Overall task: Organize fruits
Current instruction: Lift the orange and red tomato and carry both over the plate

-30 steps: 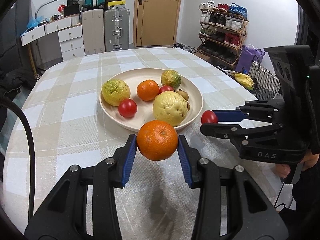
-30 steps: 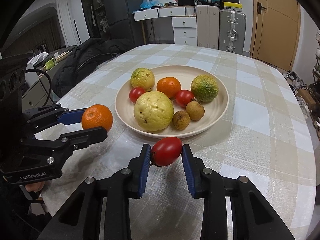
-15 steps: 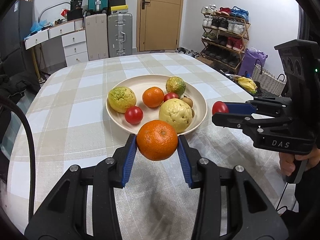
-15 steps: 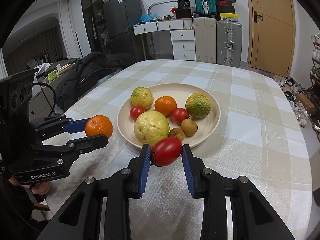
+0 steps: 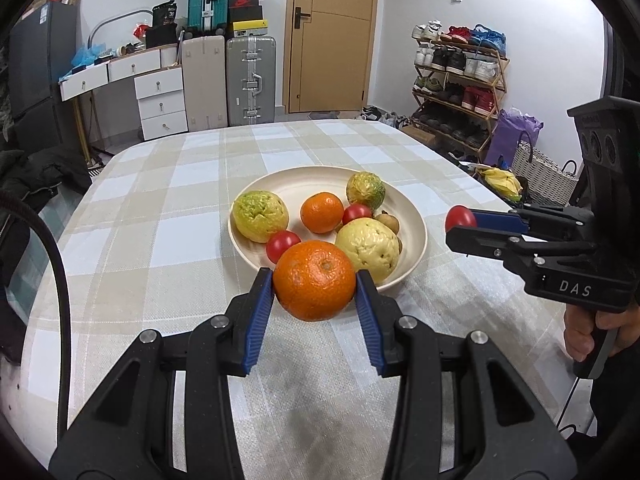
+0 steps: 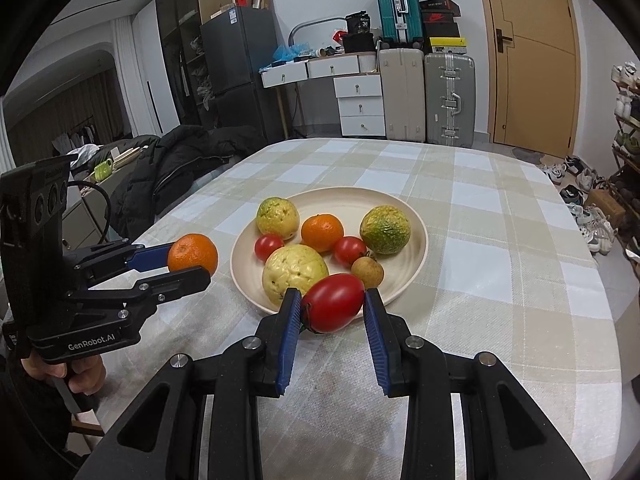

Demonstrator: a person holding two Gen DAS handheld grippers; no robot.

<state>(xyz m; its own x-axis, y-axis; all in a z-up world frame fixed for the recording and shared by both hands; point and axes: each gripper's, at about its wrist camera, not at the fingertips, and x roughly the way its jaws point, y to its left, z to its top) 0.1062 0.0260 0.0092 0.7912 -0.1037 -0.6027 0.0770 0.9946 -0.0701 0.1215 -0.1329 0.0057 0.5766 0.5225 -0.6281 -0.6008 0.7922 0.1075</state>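
An orange (image 5: 315,279) is clamped in the left gripper (image 5: 316,288), a tomato (image 6: 333,302) in the right gripper (image 6: 332,310), jaws closed snugly on each. Both are held above the desk (image 6: 500,264) just short of the plate (image 6: 418,236), presumably for adding. "GenRobot.AI" and "DAS" are read on the housings.

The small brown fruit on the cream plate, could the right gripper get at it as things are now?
Probably not yet: the right gripper is shut on a red tomato, so its jaws are full, though the small brown fruit lies uncovered just beyond.
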